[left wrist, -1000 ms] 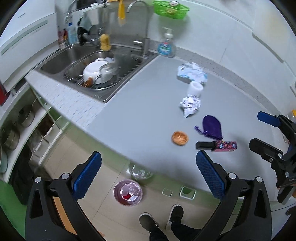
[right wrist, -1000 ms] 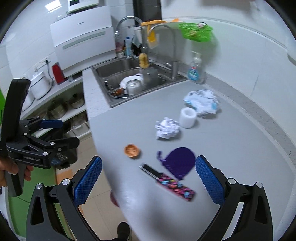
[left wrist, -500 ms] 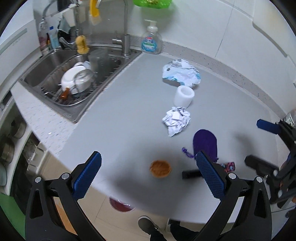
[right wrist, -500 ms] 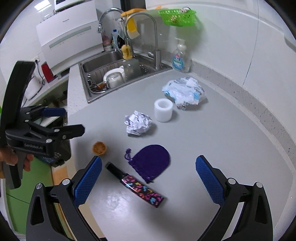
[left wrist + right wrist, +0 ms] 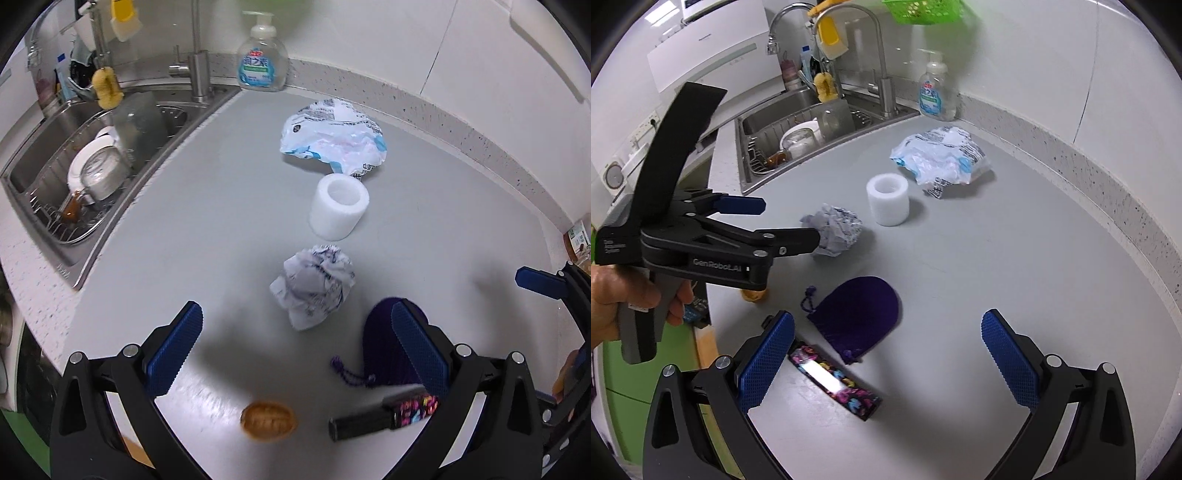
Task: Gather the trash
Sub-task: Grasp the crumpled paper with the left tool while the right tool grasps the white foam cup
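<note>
On the grey counter (image 5: 229, 221) a crumpled paper ball (image 5: 314, 288) lies just beyond my left gripper (image 5: 295, 314), which is open and empty with the ball centred between its tips. Behind the ball stand a white foam cylinder (image 5: 338, 210) and a crumpled plastic wrapper (image 5: 332, 138). Near the front edge lie a purple pouch (image 5: 384, 350), a colourful stick (image 5: 384, 415) and a small orange shell (image 5: 268, 419). My right gripper (image 5: 888, 321) hovers open above the pouch (image 5: 857, 314) and stick (image 5: 834, 380). In the right wrist view the left gripper (image 5: 786, 221) partly hides the paper ball (image 5: 834, 229).
A steel sink (image 5: 48, 147) full of dishes lies at the left, with a tap and a soap bottle (image 5: 262, 62) behind it. The tiled wall and speckled backsplash (image 5: 461, 125) close off the back. The counter's front edge drops to the floor. A hand (image 5: 613, 295) holds the left gripper.
Both grippers have moved forward over the counter. The left one has come from beyond the counter edge to just short of the paper ball. Both have stayed open.
</note>
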`<move>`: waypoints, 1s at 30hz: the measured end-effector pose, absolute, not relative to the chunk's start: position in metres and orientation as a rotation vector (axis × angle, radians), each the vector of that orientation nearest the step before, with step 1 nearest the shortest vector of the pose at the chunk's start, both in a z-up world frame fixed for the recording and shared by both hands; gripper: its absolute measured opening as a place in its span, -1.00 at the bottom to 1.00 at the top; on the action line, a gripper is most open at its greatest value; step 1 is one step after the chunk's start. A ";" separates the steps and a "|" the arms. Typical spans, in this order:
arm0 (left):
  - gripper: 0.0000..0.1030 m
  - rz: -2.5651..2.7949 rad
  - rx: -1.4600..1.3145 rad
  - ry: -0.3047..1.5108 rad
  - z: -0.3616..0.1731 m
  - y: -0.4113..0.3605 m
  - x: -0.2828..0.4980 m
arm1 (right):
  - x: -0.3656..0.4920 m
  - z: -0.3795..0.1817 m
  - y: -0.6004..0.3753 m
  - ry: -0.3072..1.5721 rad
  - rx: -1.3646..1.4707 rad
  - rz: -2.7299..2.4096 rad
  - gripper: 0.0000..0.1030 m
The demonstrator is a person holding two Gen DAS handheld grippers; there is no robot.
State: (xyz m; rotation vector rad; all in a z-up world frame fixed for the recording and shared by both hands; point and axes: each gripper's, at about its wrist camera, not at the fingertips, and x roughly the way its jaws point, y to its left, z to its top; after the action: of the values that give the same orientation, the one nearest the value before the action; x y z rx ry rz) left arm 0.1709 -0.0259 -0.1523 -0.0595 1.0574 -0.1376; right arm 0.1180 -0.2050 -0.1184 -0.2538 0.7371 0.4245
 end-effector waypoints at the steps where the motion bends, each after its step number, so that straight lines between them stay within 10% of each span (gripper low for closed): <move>1: 0.94 -0.141 -0.057 1.061 -0.155 -0.028 0.175 | 0.119 -0.119 -0.206 0.739 -0.253 0.424 0.88; 5: 0.92 -0.150 -0.051 1.065 -0.160 -0.033 0.183 | 0.126 -0.121 -0.211 0.750 -0.252 0.418 0.88; 16: 0.12 -0.155 -0.010 1.114 -0.180 -0.045 0.195 | 0.141 -0.125 -0.223 0.769 -0.236 0.412 0.88; 30: -0.12 -0.173 0.000 1.091 -0.177 -0.046 0.195 | 0.147 -0.123 -0.222 0.769 -0.241 0.411 0.88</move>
State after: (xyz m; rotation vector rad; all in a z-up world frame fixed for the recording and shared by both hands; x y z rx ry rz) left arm 0.1952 -0.0463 -0.1765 -0.0001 1.0907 -0.1726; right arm 0.1472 -0.2218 -0.1235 -0.2407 0.7693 0.4114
